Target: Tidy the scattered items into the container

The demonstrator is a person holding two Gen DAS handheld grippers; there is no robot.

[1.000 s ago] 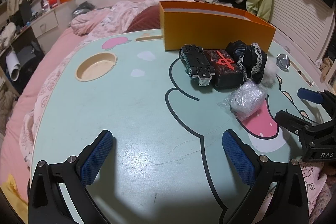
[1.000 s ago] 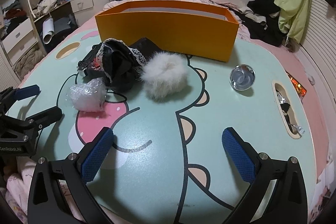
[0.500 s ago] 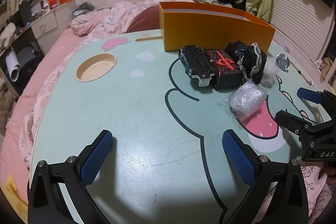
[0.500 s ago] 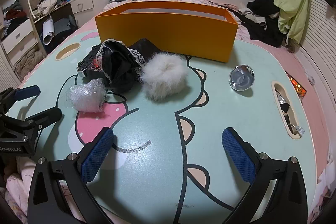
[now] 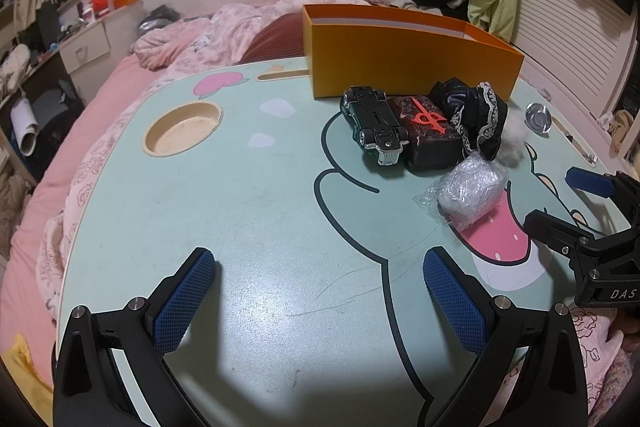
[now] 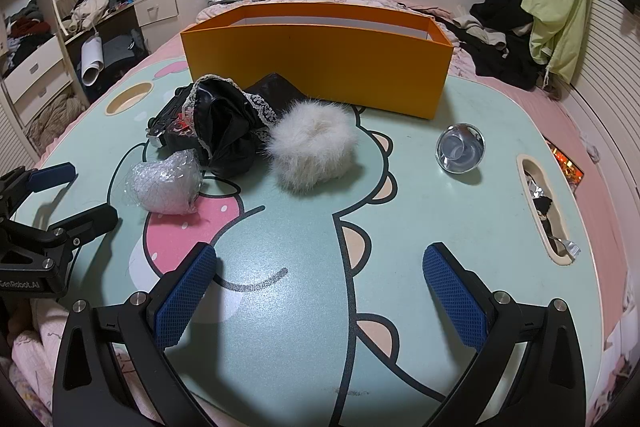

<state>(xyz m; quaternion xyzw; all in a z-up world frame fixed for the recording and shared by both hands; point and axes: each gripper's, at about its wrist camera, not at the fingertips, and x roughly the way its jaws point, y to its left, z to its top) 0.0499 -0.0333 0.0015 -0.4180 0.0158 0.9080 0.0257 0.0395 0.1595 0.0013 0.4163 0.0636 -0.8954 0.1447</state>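
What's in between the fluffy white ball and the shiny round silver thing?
Nothing. In the right wrist view, only bare mint-green tabletop with the cartoon dinosaur's outline lies between the fluffy white fur ball and the shiny round silver dish.

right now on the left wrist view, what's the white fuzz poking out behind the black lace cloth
Observer: A fluffy white fur ball, whole in the right wrist view, touching the black lace-trimmed cloth.
Operator: anything beyond the shiny round metal dish
Observer: A long slot near the right edge of the mint cartoon-print table, holding crumpled foil wrappers.
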